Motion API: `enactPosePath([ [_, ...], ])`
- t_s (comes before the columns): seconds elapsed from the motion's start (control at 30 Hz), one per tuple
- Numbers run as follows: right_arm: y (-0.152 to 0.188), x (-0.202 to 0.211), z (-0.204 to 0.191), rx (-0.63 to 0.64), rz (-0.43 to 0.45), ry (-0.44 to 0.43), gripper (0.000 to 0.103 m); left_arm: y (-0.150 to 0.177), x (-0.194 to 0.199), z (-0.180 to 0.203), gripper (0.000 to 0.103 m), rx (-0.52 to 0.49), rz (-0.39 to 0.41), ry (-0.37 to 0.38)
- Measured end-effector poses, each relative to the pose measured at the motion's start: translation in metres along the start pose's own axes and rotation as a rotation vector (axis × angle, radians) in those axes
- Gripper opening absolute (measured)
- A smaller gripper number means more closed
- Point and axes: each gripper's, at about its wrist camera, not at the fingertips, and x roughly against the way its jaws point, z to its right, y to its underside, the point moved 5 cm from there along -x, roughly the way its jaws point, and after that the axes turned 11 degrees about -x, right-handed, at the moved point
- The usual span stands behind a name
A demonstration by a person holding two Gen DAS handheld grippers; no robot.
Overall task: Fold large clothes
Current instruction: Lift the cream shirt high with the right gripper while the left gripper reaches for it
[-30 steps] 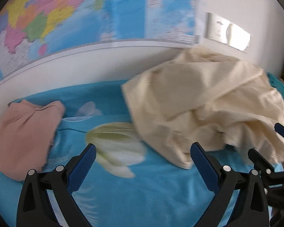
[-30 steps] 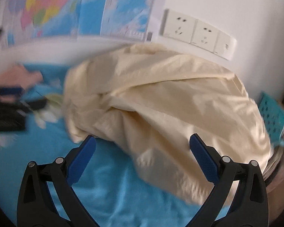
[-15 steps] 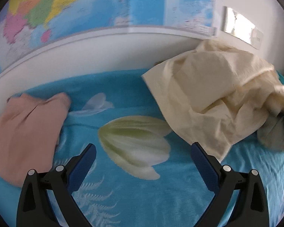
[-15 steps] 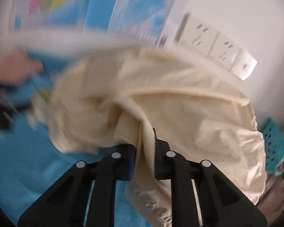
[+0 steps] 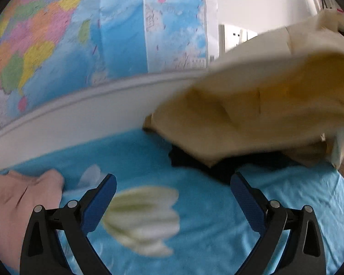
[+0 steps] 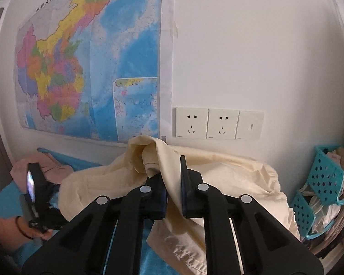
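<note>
Cream garment (image 6: 229, 178), large, thin and heavily creased, lifted off the blue floral bedsheet (image 5: 206, 217) toward its right side, close to the wall-side edge. Bunched into a peak above the right gripper (image 6: 173, 183), with a stitched hem hanging loose below and the bulk sagging to the right. Pinched between the blue pads of the right gripper, jaws closed tight on a twisted fold of the fabric. From the left wrist view, seen from beneath: a billowing underside, warmer yellow where light passes through, blurred at the edges, hanging clear of the sheet with a dark shadowed patch below it.

Left gripper (image 5: 172, 197) spread wide, nothing between its fingers (image 5: 103, 197), hovering over the sheet near a white tulip print (image 5: 144, 217). In the right wrist view, visible at the left with a hand (image 6: 9, 231) around its black body.

Pink garment (image 5: 18, 206) lying crumpled at the left edge of the sheet, against the wall side. Coloured map (image 6: 87, 64) taped to the white wall above the bed. Row of white sockets (image 6: 217, 123) to its right. Teal perforated basket (image 6: 323, 183) stuffed with clothes past the right end of the bed.
</note>
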Motion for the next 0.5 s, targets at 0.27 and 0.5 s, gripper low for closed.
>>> enactPosePath([
  [0.27,-0.032,0.029,0.007,-0.047,0.106,0.002,0.008,-0.058,-0.052,0.014,0.086,-0.065,0.104,-0.001],
  [0.5,-0.08,0.063,0.011,-0.01,0.212,0.053,0.007,-0.128,-0.025,0.028,0.001,-0.074,0.265,0.183],
])
